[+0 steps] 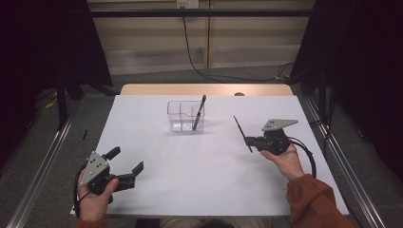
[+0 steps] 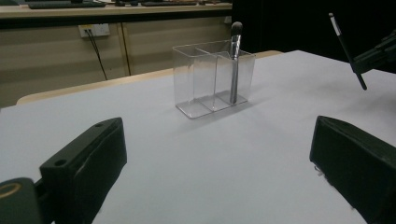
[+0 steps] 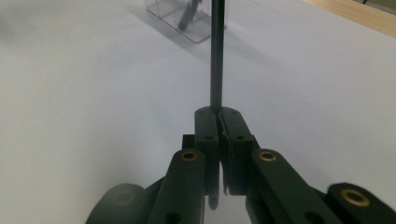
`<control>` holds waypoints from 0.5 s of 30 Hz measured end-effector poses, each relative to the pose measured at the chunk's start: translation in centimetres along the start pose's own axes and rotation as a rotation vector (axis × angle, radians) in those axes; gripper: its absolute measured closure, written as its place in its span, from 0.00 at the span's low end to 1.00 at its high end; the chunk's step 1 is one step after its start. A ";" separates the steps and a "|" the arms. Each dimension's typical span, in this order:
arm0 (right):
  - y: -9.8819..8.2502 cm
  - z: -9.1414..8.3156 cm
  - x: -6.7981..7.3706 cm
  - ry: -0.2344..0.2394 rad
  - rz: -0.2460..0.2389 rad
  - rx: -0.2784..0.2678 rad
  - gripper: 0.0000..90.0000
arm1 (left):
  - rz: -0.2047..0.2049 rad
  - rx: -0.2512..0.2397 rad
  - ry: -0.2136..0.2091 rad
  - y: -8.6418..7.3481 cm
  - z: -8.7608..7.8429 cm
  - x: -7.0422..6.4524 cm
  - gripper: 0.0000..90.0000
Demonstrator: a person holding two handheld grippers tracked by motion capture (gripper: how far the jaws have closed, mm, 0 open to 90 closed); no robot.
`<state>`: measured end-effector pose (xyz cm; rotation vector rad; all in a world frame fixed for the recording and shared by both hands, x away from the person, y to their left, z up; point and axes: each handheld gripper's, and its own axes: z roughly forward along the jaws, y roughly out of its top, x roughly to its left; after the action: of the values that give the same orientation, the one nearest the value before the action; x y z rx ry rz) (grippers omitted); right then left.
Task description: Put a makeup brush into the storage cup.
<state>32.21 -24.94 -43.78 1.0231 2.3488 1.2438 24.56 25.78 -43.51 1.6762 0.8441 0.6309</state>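
A white-covered surface [image 1: 199, 161] with a strip of pale wood at its far edge stands in a dim room, with beige wall panels and a trailing black cable behind it. Near the middle of the far edge sits a clear plastic two-compartment holder [image 1: 185, 115], and a black-handled makeup brush [image 1: 198, 113] leans upright in the compartment toward the right edge, bristles up. Toward the right edge, the right gripper [image 1: 250, 140] is held above the surface in a person's hand, its fingers [image 3: 219, 140] pressed together on a thin black stick-like brush handle [image 1: 242, 133]. The handle juts out on both sides of the grip and tilts toward the far edge. At the near left corner, the left gripper [image 1: 127, 160] rests low over the surface with its fingers [image 2: 88, 163] spread wide apart and nothing between them, well apart from the holder.
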 end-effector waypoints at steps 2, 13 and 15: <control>-0.1 0.0 0.1 0.004 0.014 -0.024 0.97 | -0.001 0.000 0.001 0.0 0.0 0.0 0.04; -0.6 -0.6 0.8 0.024 0.019 -0.155 0.97 | -0.001 -0.009 -0.004 0.1 -0.1 -0.1 0.04; -0.6 -0.9 1.0 0.029 0.027 -0.181 0.97 | -0.002 -0.010 -0.004 0.1 -0.2 -0.1 0.04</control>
<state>30.75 -25.00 -43.62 0.9874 2.2015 1.4594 24.37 25.76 -43.37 1.6671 0.8384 0.6295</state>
